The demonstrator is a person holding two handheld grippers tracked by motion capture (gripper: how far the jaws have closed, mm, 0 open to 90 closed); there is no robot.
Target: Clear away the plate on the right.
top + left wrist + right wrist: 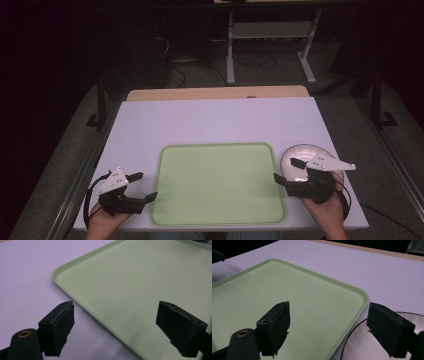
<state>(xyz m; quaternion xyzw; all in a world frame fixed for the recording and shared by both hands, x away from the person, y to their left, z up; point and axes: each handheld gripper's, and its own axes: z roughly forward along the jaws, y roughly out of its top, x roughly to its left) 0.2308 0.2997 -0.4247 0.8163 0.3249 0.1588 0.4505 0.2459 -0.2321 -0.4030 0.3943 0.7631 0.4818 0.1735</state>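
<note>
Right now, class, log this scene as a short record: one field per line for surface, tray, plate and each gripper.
surface: white table, wooden strip at its far edge
tray: green tray, nothing on it, at the near middle of the table
plate: white plate with a dark rim line, on the table right of the tray
left gripper: left gripper open, holding nothing, at the tray's left edge
right gripper: right gripper open, holding nothing, over the plate's near left part

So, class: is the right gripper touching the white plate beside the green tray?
Cannot tell. In the right gripper view the right gripper hangs open over the plate and the tray rim; no view plainly shows contact or a gap.
</note>
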